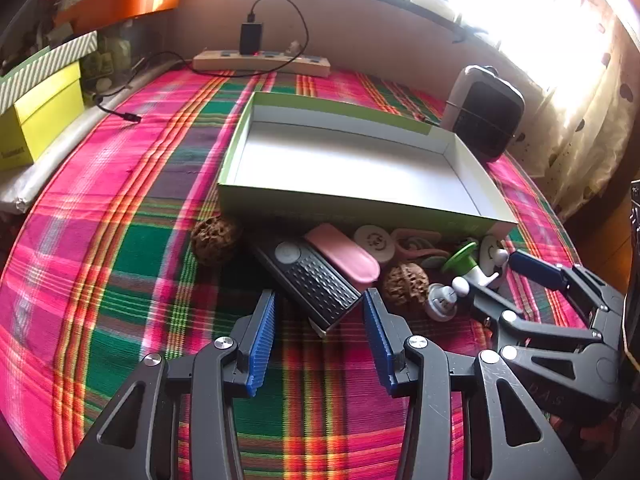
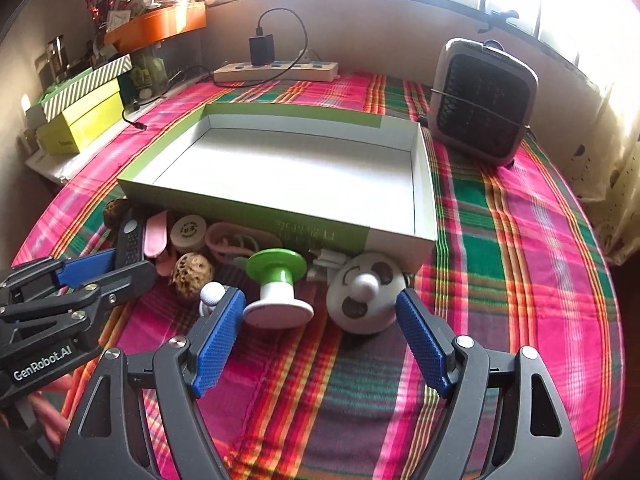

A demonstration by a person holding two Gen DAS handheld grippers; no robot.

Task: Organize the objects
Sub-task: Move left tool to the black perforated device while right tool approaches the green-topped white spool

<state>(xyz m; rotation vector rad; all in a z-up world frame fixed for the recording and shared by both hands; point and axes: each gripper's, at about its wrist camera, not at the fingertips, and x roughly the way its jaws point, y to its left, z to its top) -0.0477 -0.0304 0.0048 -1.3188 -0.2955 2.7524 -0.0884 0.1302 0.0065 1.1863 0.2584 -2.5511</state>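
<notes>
An open green-and-white box (image 1: pixel 360 204) (image 2: pixel 244 210) stands on the plaid cloth with nothing inside. Small objects lie along its near wall. My left gripper (image 1: pixel 320 300) (image 2: pixel 114 268) is open, with the near end of a black remote (image 1: pixel 312 280) (image 2: pixel 132 240) between its fingertips, untouched. Beside the remote lie a pink case (image 1: pixel 344 258), a white disc (image 1: pixel 372 240) and two brown walnut-like balls (image 1: pixel 214 240) (image 1: pixel 406 282). My right gripper (image 2: pixel 320 300) (image 1: pixel 500 280) is wide open around a green-topped spool (image 2: pixel 276 284) and a white face dome (image 2: pixel 366 294).
A small grey fan (image 2: pixel 484 100) (image 1: pixel 484 112) stands at the back right. A power strip (image 2: pixel 276 70) with a black charger lies at the far edge. Yellow and striped boxes (image 2: pixel 80 128) sit at the left, with a loose cable end (image 1: pixel 128 116) nearby.
</notes>
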